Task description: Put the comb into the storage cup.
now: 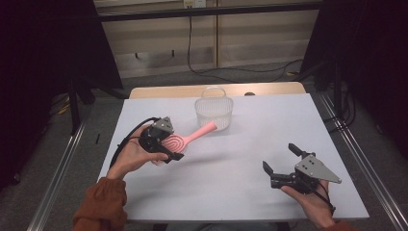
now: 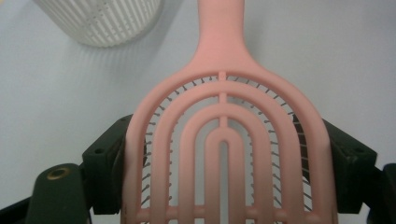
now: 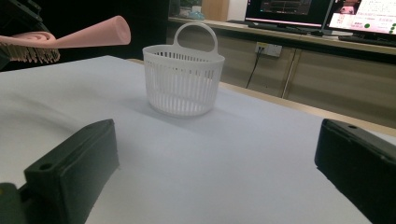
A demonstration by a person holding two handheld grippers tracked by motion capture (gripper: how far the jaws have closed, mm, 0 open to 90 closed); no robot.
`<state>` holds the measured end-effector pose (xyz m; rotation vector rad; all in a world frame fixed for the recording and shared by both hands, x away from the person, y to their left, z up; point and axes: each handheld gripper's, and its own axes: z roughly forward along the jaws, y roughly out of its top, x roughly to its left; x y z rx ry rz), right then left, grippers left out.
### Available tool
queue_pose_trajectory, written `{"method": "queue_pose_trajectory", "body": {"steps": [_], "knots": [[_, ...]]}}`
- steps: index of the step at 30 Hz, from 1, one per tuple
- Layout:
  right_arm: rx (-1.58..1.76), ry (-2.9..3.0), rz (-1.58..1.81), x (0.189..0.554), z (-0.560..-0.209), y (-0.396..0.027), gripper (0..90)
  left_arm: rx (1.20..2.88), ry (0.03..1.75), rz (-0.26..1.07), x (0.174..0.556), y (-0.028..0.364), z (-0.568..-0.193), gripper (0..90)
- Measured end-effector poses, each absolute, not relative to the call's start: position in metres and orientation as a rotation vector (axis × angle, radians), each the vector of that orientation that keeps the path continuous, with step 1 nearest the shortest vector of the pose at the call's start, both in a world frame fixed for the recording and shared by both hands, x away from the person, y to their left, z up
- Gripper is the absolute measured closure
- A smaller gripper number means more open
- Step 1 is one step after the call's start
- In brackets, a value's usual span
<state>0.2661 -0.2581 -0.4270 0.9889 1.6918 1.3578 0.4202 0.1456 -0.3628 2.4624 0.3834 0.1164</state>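
No brand or label could be read on any object; the screens (image 3: 322, 11) behind the table in the right gripper view carried writing too small to make out.

The brush (image 1: 185, 140) was pink plastic, with a rounded paddle head cut through by nested arched slots and a central rib, thin dark bristles showing through the gaps. Its smooth tapering handle pointed toward 2 o'clock in the high view, its tip just beside the basket (image 1: 214, 112); whether they touched could not be told. In the left gripper view the brush (image 2: 224, 140) lay back-side up, its head wedged between the two black jaws, one pressing each edge. The left gripper (image 1: 163, 140) was thus clamped on the brush head, held above the table (image 1: 231, 187) at about 9 o'clock from the table's middle. In the right gripper view the brush (image 3: 88, 35) hung clear of the surface, bristles down.

The basket (image 3: 183, 77) was white plastic with slatted walls and an upright loop handle, standing at 12 o'clock near the far edge.

The right gripper (image 1: 280, 160) sat at about 4 o'clock, jaws spread wide with nothing between them, well apart from the brush and basket.
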Motion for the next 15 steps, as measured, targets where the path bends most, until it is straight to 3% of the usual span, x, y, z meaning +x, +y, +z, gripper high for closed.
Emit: {"method": "queue_pose_trajectory", "body": {"steps": [15], "knots": [[0.859, 1.824, 1.347, 0.283, -0.421, -0.222, 1.5, 2.506, 0.312, 0.092, 0.415, 0.119, -0.360, 19.6]]}}
